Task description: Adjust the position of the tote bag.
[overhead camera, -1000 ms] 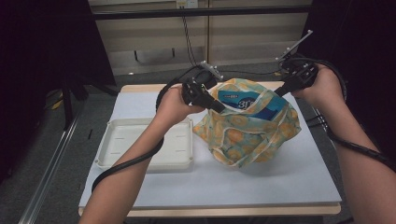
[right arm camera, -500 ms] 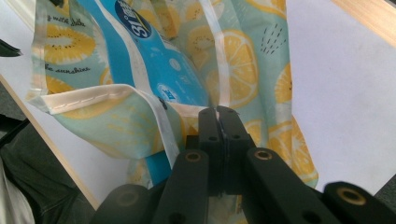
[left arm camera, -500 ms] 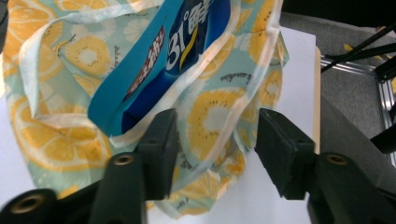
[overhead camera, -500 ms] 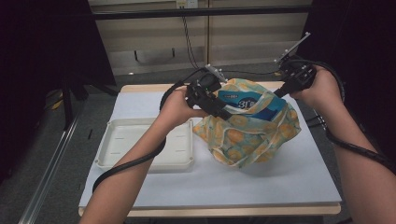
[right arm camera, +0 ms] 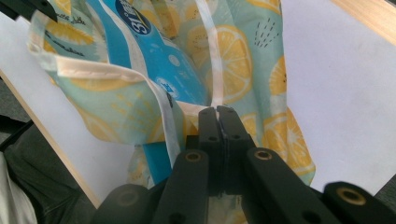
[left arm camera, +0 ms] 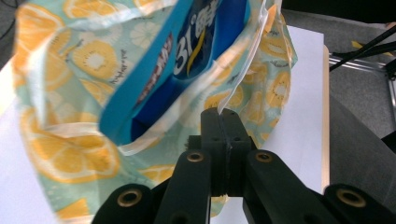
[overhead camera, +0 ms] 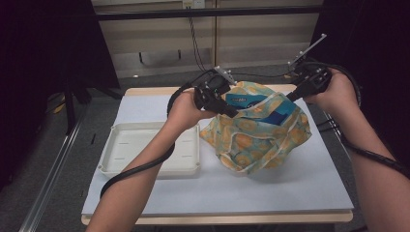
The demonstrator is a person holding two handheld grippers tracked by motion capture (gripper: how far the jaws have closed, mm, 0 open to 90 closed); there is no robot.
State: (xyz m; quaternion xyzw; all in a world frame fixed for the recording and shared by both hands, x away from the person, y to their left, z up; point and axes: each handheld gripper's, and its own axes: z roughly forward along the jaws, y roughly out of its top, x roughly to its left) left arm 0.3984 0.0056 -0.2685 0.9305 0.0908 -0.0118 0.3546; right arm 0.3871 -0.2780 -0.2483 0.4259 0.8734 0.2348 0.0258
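Both grippers pinch the rim of the lemon-print bag [overhead camera: 261, 133] — left gripper [overhead camera: 231, 110] at its near-left edge, right gripper [overhead camera: 294, 94] at the far-right. The bag (a blue packet [left arm camera: 201, 42] inside) sits on the white table [overhead camera: 300, 193], beside the empty white tray [overhead camera: 111, 164].

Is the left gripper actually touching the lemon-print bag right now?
Touching. In the left gripper view, the left gripper has its jaws shut on the lemon-print bag's white edge.
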